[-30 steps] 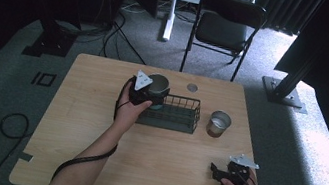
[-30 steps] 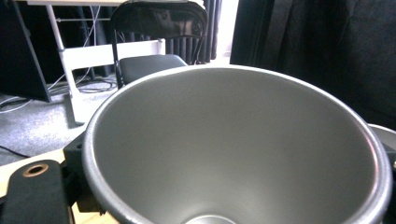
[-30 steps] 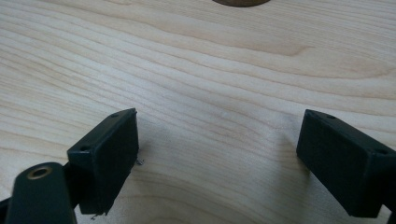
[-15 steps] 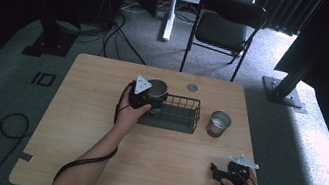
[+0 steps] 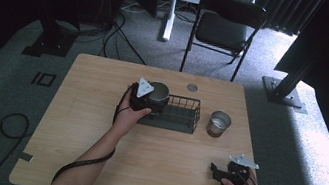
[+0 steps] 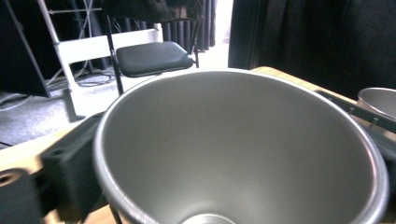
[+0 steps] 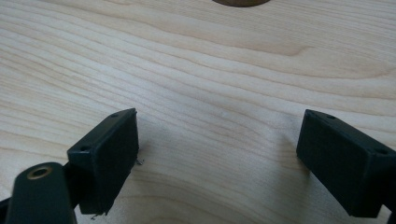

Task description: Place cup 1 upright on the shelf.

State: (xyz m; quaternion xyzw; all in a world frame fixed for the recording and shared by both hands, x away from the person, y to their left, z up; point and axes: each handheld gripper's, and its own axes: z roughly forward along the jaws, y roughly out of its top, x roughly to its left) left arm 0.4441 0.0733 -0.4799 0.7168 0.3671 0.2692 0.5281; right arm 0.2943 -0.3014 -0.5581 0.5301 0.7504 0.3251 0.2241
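The left gripper [image 5: 147, 99] holds a big metal cup [image 5: 158, 91]. Its jaws are clamped on the cup's rim, with one black jaw pressed on the outside of the cup wall. The cup is up over the left end of a black wire basket [image 5: 183, 112], which sits in the middle of the wooden table [image 5: 84, 135]. In the left gripper view the cup [image 6: 243, 149] is very close, and you can look right down into it. It is shiny and has nothing in it.

A smaller metal cup [image 5: 218, 124] stands on the table just right of the basket.

The right gripper [image 5: 220, 172] is at the near right part of the table, well apart from the basket. Its jaws are wide apart and hold nothing. In the right gripper view they are low over the bare wood.

A black chair [image 5: 224, 29] stands on the floor at the far side of the table.
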